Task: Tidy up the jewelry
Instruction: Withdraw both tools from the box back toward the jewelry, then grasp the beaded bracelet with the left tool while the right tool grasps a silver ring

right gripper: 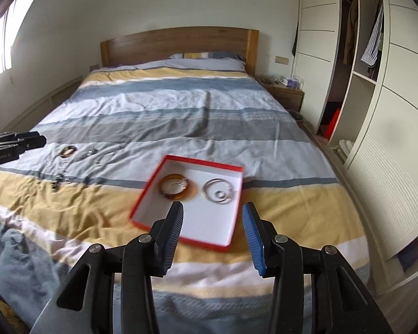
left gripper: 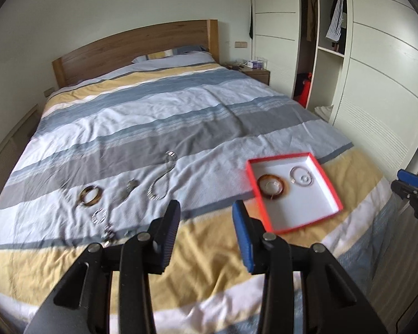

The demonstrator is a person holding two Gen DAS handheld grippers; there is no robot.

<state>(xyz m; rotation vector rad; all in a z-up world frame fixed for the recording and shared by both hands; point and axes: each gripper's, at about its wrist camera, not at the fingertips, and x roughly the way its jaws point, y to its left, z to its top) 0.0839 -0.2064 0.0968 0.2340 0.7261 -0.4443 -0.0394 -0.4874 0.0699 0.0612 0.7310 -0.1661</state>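
A red-rimmed white box lies on the bed. It holds an amber bangle and silver rings. Loose jewelry lies to its left on the bedspread: a tortoise bangle, a silver chain necklace, a beaded bracelet and small pieces. My left gripper is open and empty, above the bed between the loose jewelry and the box. My right gripper is open and empty, just above the box's near end.
The striped bed has a wooden headboard. A nightstand stands at the right of the headboard. A white wardrobe with an open section lines the right wall. The right gripper shows at the left wrist view's right edge.
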